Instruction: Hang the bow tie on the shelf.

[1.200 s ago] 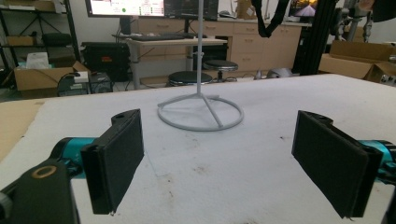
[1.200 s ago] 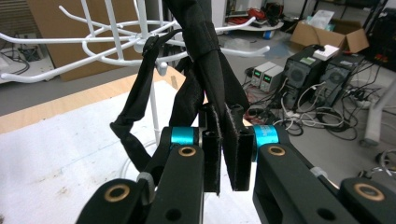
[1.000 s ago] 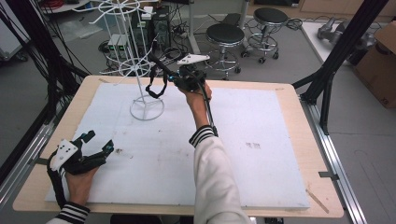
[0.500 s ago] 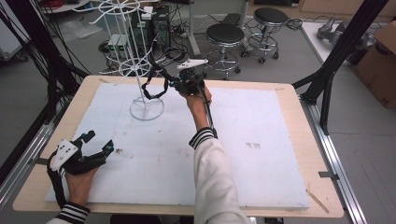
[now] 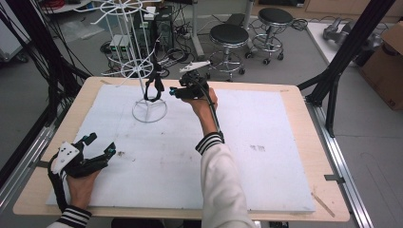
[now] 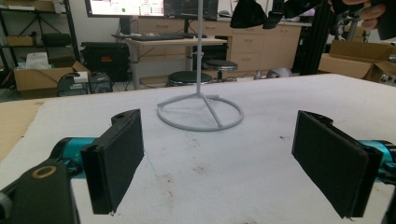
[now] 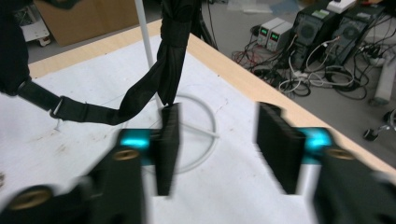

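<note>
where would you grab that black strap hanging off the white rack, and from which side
Probably the hanging strap just above its low bend, where the band runs flat and clear of the rack's pole. Come from the right tool's side, level, one jaw on each flat face. The buckle end looks bulkier and sits farther off. Both tools are open now.

The left gripper (image 5: 97, 153) rests low near the person's side of the worktop, held in the left hand (image 5: 81, 183), jaws spread wide. The right arm (image 5: 216, 166) reaches forward, its right gripper (image 5: 174, 91) raised, jaws parted with nothing between them.
</note>
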`<state>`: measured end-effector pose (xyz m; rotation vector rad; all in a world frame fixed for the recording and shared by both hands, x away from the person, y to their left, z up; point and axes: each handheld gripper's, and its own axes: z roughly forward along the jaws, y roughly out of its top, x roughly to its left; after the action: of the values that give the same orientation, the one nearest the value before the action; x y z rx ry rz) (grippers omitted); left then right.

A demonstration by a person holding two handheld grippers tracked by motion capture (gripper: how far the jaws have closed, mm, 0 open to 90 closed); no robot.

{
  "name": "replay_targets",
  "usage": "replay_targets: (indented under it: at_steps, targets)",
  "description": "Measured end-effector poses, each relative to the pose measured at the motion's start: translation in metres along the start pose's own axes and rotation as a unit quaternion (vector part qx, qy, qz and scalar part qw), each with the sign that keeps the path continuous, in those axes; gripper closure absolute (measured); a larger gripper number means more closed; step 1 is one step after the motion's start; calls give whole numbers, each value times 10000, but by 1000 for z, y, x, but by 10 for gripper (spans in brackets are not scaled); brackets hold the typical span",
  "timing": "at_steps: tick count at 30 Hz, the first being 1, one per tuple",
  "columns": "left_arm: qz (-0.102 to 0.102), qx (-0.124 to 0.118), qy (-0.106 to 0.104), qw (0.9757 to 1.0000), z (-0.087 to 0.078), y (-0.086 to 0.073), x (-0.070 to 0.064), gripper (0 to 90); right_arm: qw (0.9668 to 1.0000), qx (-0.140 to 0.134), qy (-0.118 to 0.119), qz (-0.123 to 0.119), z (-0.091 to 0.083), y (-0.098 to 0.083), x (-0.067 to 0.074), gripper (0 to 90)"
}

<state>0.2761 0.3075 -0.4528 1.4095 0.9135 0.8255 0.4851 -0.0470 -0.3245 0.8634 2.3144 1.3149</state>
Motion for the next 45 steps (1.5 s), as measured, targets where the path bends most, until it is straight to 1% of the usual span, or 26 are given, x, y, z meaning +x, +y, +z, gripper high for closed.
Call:
replay_targets:
  at_steps: [1,2,4,5,7,8,9,10,11,12,13,14,15,16,18,20,23,27,29,31,35,36,37,41,43,45]
  targets:
    - [0,-1,4,10000,0,0,0,172,10000,11,-16,36,-2,0,0,316]
    - [-1,-3,4,10000,0,0,0,171,9999,47,-37,139,-5,0,1,250]
    - [-15,-4,12,10000,1,0,0,171,9996,90,19,277,-12,0,1,120]
    - [-11,10,17,10000,0,0,0,171,9992,177,51,348,-21,0,2,104]
    - [23,24,17,10000,1,0,-1,172,9990,272,85,346,-32,-1,3,100]
    - [28,26,23,10000,1,0,0,172,9990,280,83,326,-41,-1,4,99]
    - [8,21,30,10000,1,0,-1,173,9997,50,6,229,-55,-6,5,98]
    - [-17,28,41,10000,2,0,0,173,9998,-117,-75,169,-65,-10,7,98]
    - [-22,58,45,10000,1,0,0,173,9998,-81,-108,153,-77,-12,6,98]
    - [-32,63,52,10000,1,0,0,173,9997,-6,-121,230,-91,-15,4,98]
    - [-40,59,57,10000,1,1,0,172,9996,-51,-112,270,-100,-18,3,98]
    - [-44,60,71,9999,1,0,0,172,9991,-269,-163,291,-112,-25,3,99]
    - [-22,57,60,10000,1,1,0,172,9973,-625,-299,235,-128,-36,4,99]
    - [-25,48,69,10000,2,0,0,172,9962,-745,-397,190,-137,-43,4,99]
    - [-23,51,74,10000,2,0,-1,172,9956,-750,-520,232,-158,-60,2,99]
    - [-17,54,53,10000,1,0,0,171,9935,-857,-705,236,-179,-79,2,99]
    - [20,45,48,10000,1,0,-1,171,9887,-1087,-993,277,-211,-110,5,99]
    - [24,52,47,10000,1,0,-1,171,9821,-1345,-1271,350,-238,-144,11,99]
    - [24,44,48,10000,1,0,-1,171,9789,-1404,-1438,372,-247,-160,14,99]
    - [37,42,48,10000,1,0,-1,171,9752,-1526,-1550,421,-251,-178,17,99]
    - [59,31,37,10000,1,0,-1,171,9698,-1656,-1698,563,-251,-210,21,99]
    - [52,23,24,10000,1,0,-1,171,9680,-1687,-1768,569,-249,-219,21,99]
    - [47,21,22,10000,1,0,-1,171,9647,-1737,-1893,584,-246,-230,22,99]
    - [46,4,26,10000,1,0,-1,171,9581,-1885,-2070,602,-238,-250,24,99]
    - [45,5,25,10000,1,0,-1,171,9543,-1961,-2209,449,-234,-257,25,99]
    - [44,10,22,10000,1,0,-2,171,9523,-2051,-2216,431,-230,-262,26,99]
